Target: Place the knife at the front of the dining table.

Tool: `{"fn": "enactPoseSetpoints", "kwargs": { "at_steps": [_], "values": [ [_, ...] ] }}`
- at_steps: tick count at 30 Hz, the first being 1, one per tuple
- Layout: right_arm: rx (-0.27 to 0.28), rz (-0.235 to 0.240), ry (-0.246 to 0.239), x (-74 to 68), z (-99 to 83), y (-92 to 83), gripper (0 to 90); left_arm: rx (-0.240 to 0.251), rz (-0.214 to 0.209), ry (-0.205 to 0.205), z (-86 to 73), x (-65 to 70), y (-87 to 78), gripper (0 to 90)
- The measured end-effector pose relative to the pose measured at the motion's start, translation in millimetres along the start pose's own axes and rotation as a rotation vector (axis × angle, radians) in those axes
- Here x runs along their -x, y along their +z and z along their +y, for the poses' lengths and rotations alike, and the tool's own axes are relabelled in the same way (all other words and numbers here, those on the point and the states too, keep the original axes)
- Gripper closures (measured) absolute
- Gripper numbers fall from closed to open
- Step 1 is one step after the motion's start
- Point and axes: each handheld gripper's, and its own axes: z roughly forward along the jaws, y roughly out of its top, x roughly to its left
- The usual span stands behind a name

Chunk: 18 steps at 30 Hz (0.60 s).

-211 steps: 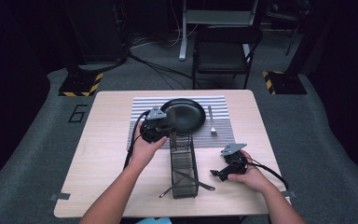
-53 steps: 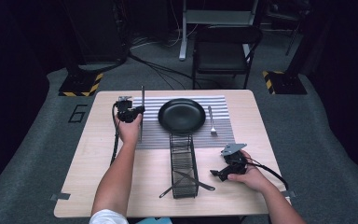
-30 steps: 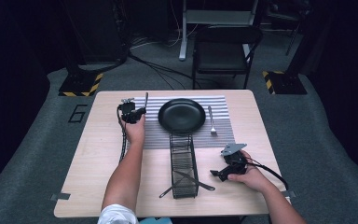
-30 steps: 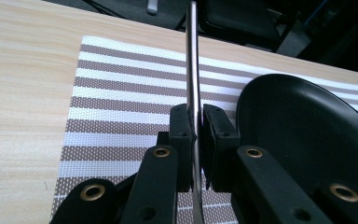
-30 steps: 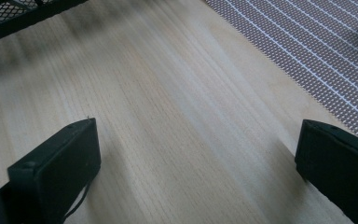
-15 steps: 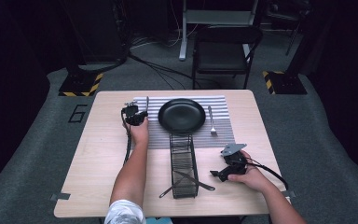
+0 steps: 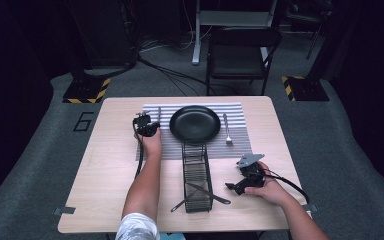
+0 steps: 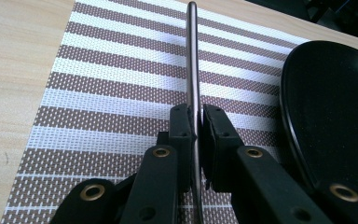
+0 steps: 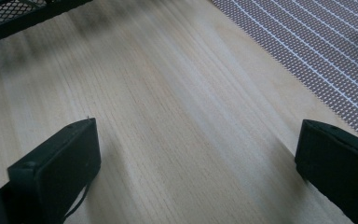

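My left gripper [image 7: 149, 126] hovers over the left part of the striped placemat [image 7: 150, 150], just left of the black plate [image 7: 195, 124]. It is shut on a slim metal utensil [image 8: 192, 65], seen edge-on and pointing away over the stripes; in the high view the utensil [image 7: 159, 113] runs alongside the plate. The left gripper [image 8: 196, 126] clamps it between both pads, and the plate [image 8: 335, 107] lies close on the right. My right gripper [image 7: 232, 187] rests low at the table's front right, open, with bare wood between its fingers [image 9: 60, 158].
A black mesh caddy [image 7: 196, 172] lies lengthwise in front of the plate, with two utensils [image 7: 200, 196] crossed at its near end. A fork [image 7: 227, 129] lies on the placemat right of the plate. A folding chair [image 7: 240, 52] stands behind the table.
My left gripper has carried the utensil from the mat's left edge rightward toward the plate and tilted it down along the mat. The right gripper has stayed put.
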Motion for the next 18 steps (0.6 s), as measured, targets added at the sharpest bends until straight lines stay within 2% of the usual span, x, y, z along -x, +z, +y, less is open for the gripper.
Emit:
{"fn": "enactPoseSetpoints", "kwargs": {
  "at_steps": [2, 8, 16, 18],
  "values": [
    [0.0, 0.001, -0.003, 0.0, 0.0, 0.1, 0.0, -0.004, -0.003, 0.011, 0.2, -0.5, 0.4, 82.8],
    [0.0, 0.002, -0.003, -0.1, 0.0, 0.1, 0.0, -0.039, -0.004, -0.009, 0.9, -2.1, 2.4, 82.7],
    [0.0, 0.002, -0.003, -0.1, 0.0, 0.1, 0.0, -0.035, -0.017, -0.01, 1.1, -4.0, 2.9, 82.0],
    [0.0, 0.002, -0.003, -0.2, 0.1, 0.2, 0.0, -0.034, -0.001, -0.009, 1.7, -5.0, 1.6, 79.3]
  ]
}}
